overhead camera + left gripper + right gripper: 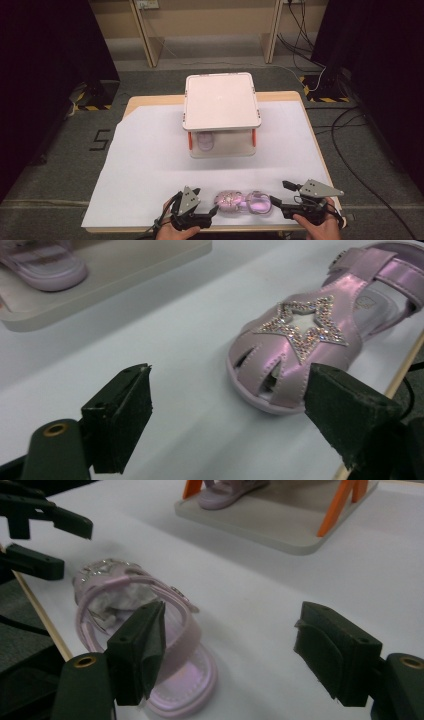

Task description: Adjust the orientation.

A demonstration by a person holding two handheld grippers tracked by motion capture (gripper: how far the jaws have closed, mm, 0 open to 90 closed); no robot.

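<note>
A small pink sandal (pixel 243 202) lies on its sole at the near edge of the table (pixel 150 165), at about 6 o'clock, between the two tools. Its toe, with a rhinestone star (pixel 302 326), points toward the left tool (pixel 212 212); its heel and ankle strap (pixel 172 597) face the right tool (pixel 278 196).

Both tools stand open and hold nothing. The left one has its jaws spread before the toe; the right one has one jaw just beside the strap, whether touching I cannot tell.

The sandal looks light. Its glossy upper is likely slippery and somewhat soft, and the strap will probably flex, while the sole should be the stiffest part. A pinch across the sole's edge and the closed toe cap, or across the heel cup, seems safest; squeezing the star could loosen stones.

The table is covered with smooth white paper. At 12 o'clock stands a white two-tier rack (pixel 221 100) on orange legs (pixel 189 140), with a matching sandal (pixel 204 142) on its lower shelf. Beyond are grey carpet, cables and dark curtains.
</note>
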